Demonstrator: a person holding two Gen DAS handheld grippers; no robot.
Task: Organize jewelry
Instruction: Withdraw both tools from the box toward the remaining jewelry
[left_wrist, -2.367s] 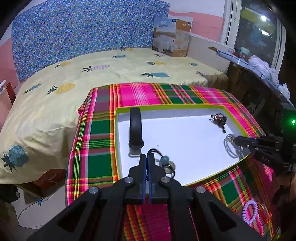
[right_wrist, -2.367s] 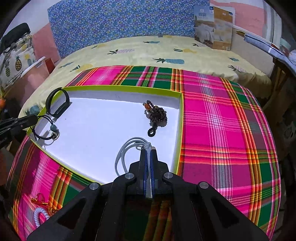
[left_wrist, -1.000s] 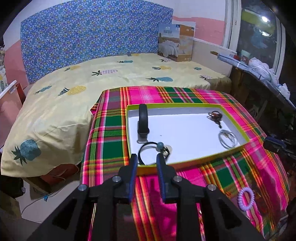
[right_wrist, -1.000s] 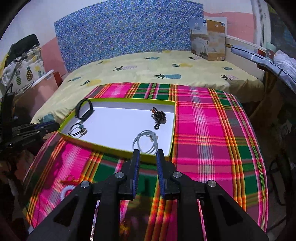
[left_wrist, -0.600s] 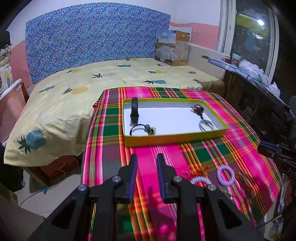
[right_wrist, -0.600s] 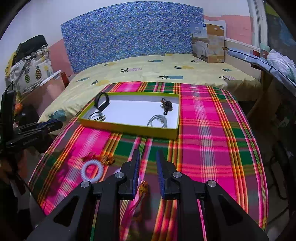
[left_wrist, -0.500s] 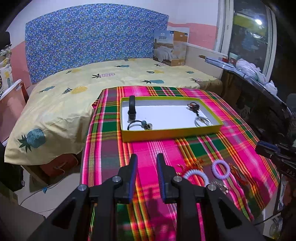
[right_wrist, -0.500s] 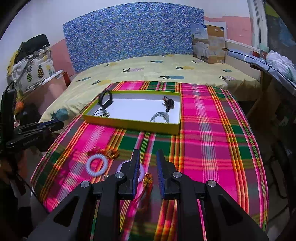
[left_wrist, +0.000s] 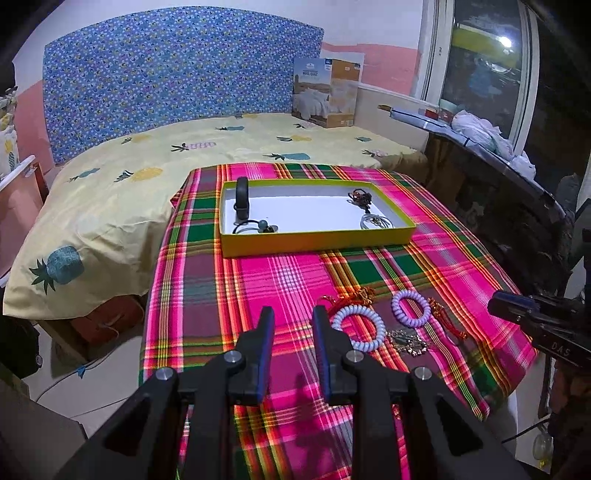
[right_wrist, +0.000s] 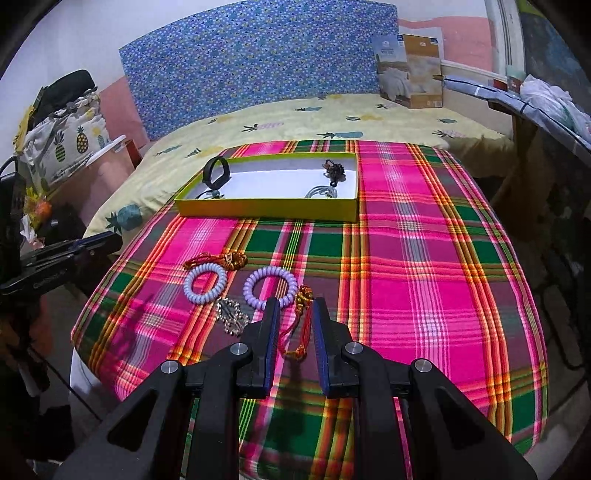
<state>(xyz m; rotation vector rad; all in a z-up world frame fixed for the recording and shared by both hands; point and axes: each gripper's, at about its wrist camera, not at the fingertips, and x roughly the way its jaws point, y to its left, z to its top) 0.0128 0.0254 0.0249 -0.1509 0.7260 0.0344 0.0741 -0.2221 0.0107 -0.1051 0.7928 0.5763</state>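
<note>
Grippers both empty, as we read them. We see the left gripper (left_wrist: 293, 314) with its jaws parted and nothing between them, held over the plaid cloth (left_wrist: 258, 280) near the table's front edge. Just right of its tips lies a pale blue coil bracelet (left_wrist: 357, 328), with a red knotted cord (left_wrist: 354, 297) just beyond that, a lilac coil bracelet (left_wrist: 410, 308) further right, and a small metal chain piece (left_wrist: 406, 341) between and nearer than the two coils.

We see the right gripper (right_wrist: 294, 308) likewise parted, hanging above a red-and-gold cord charm (right_wrist: 301, 321) that lies on the cloth and shows in the gap between its fingers; we cannot tell any contact, and the pads do not press it. The lilac coil sits just ahead and left of its tips.

Far ahead of both grippers stands the yellow-green tray (left_wrist: 317, 242), white inside. We count four pieces in it: a black band (left_wrist: 242, 199) leaning at the far-left corner, a black cord with a grey bead (left_wrist: 255, 226) at the near-left, dark beads (left_wrist: 361, 195) at the far-right, a white cord loop (left_wrist: 375, 221) at the near-right.

Beyond the table, a bed with a pineapple sheet (left_wrist: 147, 166).
</note>
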